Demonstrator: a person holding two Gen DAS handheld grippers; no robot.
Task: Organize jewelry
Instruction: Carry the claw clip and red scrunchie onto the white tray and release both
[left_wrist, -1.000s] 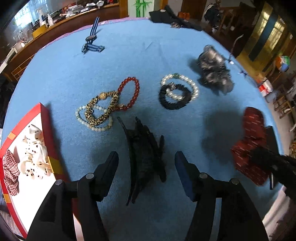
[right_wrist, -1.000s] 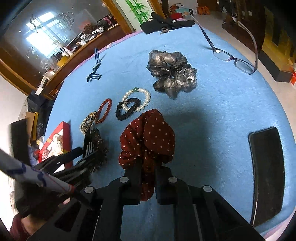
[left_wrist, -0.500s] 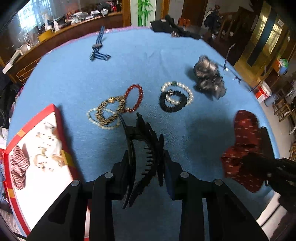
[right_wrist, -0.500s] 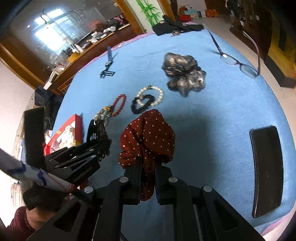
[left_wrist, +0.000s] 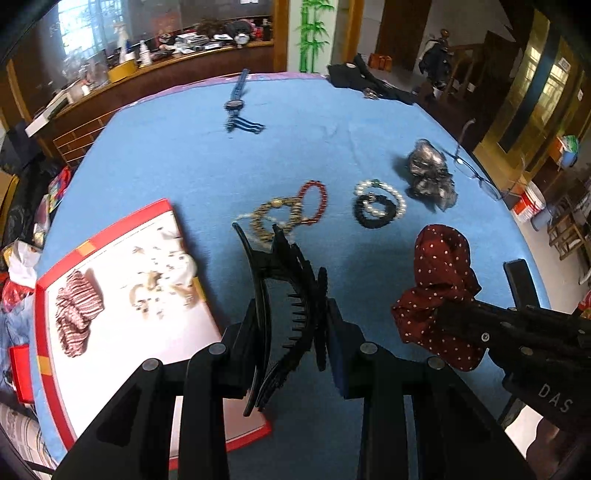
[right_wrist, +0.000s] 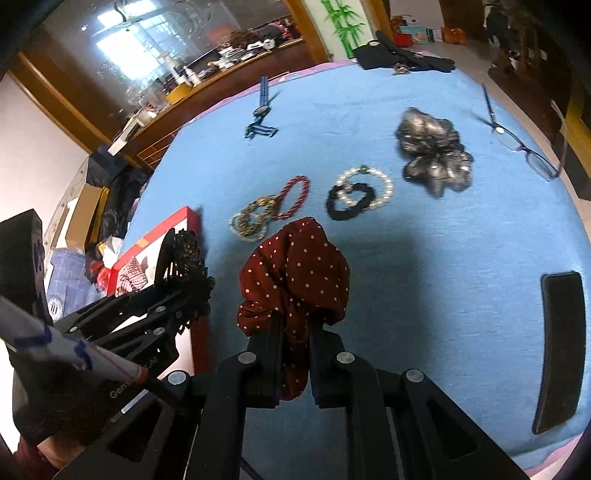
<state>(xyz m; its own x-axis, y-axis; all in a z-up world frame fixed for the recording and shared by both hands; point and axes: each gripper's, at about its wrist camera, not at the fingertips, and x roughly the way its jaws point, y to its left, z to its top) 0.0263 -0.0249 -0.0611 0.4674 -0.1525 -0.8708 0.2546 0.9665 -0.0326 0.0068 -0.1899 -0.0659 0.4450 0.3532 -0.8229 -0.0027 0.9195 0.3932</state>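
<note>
A: Left gripper?
B: Jaws clamped on the black hair claw, held over the near blue table beside the red-rimmed tray.
A: Right gripper?
B: Jaws nearly together, pinching the dark red dotted scrunchie, clear of the cloth.
A: Farther out?
B: Mid-table: bracelets, pearl and black bands, grey scrunchie. Far: blue watch.
</note>
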